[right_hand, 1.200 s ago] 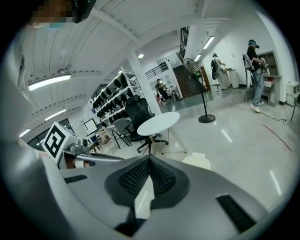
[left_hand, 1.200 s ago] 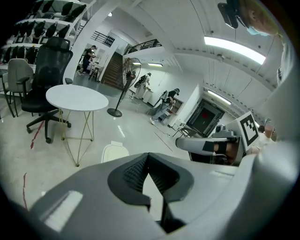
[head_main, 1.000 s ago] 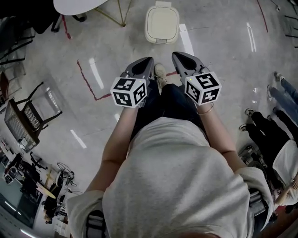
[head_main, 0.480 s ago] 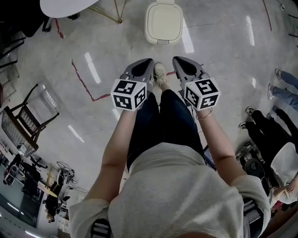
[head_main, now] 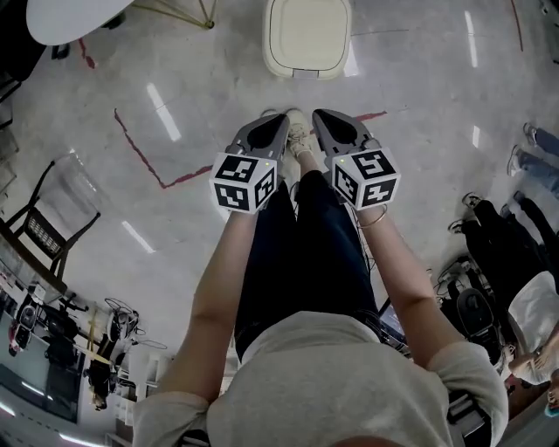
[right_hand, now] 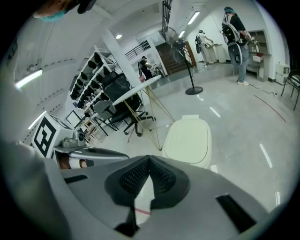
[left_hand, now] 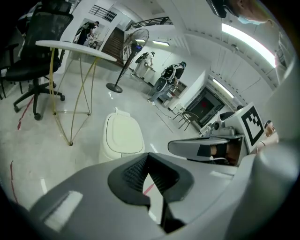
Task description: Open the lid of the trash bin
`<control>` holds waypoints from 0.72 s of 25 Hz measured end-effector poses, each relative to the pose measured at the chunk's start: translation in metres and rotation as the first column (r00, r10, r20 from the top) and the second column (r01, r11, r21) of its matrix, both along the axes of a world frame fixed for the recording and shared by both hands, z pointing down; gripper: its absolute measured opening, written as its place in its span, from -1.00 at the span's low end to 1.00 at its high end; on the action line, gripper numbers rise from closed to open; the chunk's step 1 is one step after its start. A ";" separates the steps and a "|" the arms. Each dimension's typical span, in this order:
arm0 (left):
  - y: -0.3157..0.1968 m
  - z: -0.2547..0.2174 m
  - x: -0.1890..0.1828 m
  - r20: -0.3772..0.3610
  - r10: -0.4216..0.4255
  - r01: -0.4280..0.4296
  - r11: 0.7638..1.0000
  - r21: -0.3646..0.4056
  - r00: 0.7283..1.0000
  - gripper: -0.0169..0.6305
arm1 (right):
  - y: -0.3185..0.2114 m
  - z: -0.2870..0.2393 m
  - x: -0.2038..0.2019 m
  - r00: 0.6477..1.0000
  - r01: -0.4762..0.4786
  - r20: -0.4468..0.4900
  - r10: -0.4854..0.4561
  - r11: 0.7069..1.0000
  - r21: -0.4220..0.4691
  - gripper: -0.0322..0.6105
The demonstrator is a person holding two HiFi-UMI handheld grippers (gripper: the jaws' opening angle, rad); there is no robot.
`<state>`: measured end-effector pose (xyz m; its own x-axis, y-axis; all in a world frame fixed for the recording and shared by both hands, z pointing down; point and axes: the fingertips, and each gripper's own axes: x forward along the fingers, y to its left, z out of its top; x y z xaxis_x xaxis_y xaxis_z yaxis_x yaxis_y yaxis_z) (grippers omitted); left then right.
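A cream trash bin (head_main: 307,37) with its lid down stands on the floor ahead of me, at the top middle of the head view. My left gripper (head_main: 279,120) and right gripper (head_main: 320,117) are held side by side above my shoe, both short of the bin and touching nothing. Each has its jaws closed tip to tip with nothing between them. The left gripper view shows the bin (left_hand: 123,136) beyond the left gripper (left_hand: 149,157). In the right gripper view the bin (right_hand: 188,140) sits just past the right gripper (right_hand: 150,161).
A white round table (head_main: 74,13) on thin gold legs stands left of the bin. A black chair (head_main: 44,229) is at the far left. Red tape lines (head_main: 140,155) mark the floor. People (head_main: 515,253) sit or stand at the right edge. A standing fan (left_hand: 127,51) is further back.
I have stepped forward: the bin sits closer to the grippers and the table and chair have slid left and back. Both grippers keep the same shut pose.
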<state>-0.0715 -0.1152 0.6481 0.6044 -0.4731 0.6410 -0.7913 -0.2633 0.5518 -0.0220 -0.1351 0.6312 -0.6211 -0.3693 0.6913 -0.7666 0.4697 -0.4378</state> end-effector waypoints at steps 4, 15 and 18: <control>0.001 0.036 0.006 -0.009 -0.015 0.015 0.999 -0.040 1.000 -0.92 | -0.003 0.044 0.002 1.000 0.006 -0.027 -0.007 1.000 -0.024 -0.88; -0.024 0.104 0.001 0.002 -0.033 0.033 0.999 -0.033 0.999 -0.92 | -0.051 0.136 0.015 0.992 -0.050 -0.116 0.048 0.999 -0.008 -0.88; -0.026 0.117 0.002 -0.005 -0.035 0.034 0.999 -0.033 0.999 -0.92 | -0.053 0.154 0.014 0.990 -0.060 -0.130 0.057 0.998 -0.019 -0.88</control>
